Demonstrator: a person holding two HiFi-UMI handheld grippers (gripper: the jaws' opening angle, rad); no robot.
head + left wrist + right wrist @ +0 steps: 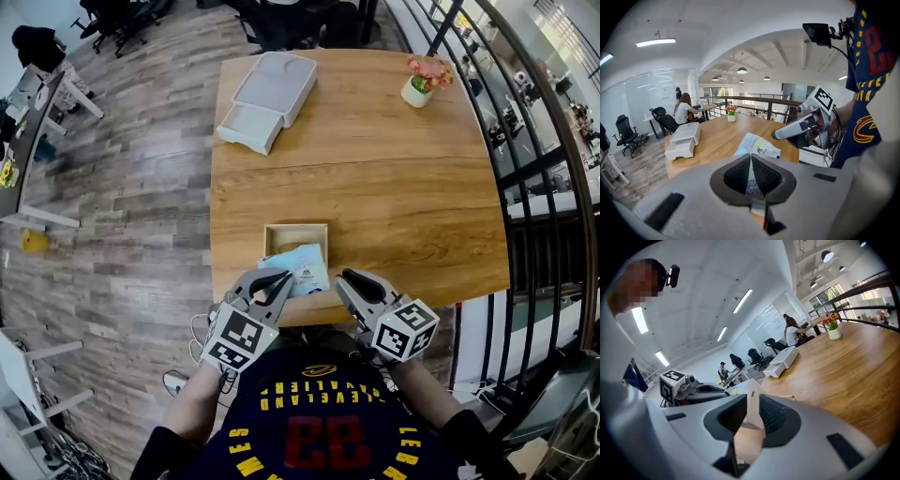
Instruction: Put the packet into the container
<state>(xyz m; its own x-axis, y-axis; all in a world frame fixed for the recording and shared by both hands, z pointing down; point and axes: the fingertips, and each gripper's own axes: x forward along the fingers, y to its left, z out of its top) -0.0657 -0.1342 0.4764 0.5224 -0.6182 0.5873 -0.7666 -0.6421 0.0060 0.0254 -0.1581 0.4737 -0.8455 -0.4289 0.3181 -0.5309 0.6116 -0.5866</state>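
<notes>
The left gripper (275, 284) is clenched on the near edge of the packet (302, 265); its own view shows the two pads pinching printed film, with the rest of the packet fanning out ahead of the tips. The container (296, 236), a small open wooden box on the table (394, 178), sits just beyond those tips, and the packet's far end seems to overlap its near wall. The right gripper (349, 281) hovers just to the right of the packet with its jaws a little apart and, as far as I can judge, nothing gripped; from the left gripper's side, bare table shows between its tip and the packet's edge. To finish well, the left gripper should probably carry the packet forward until most of it is over the opening, dip the far end below the rim, and release only once the near edge clears the wall. Otherwise the film may perch on the rim and slide back. The free gripper could nudge the right edge in. The packet's long axis runs roughly along the left gripper's jaw line, forward and slightly right, printed face up, far end toward the box.
</notes>
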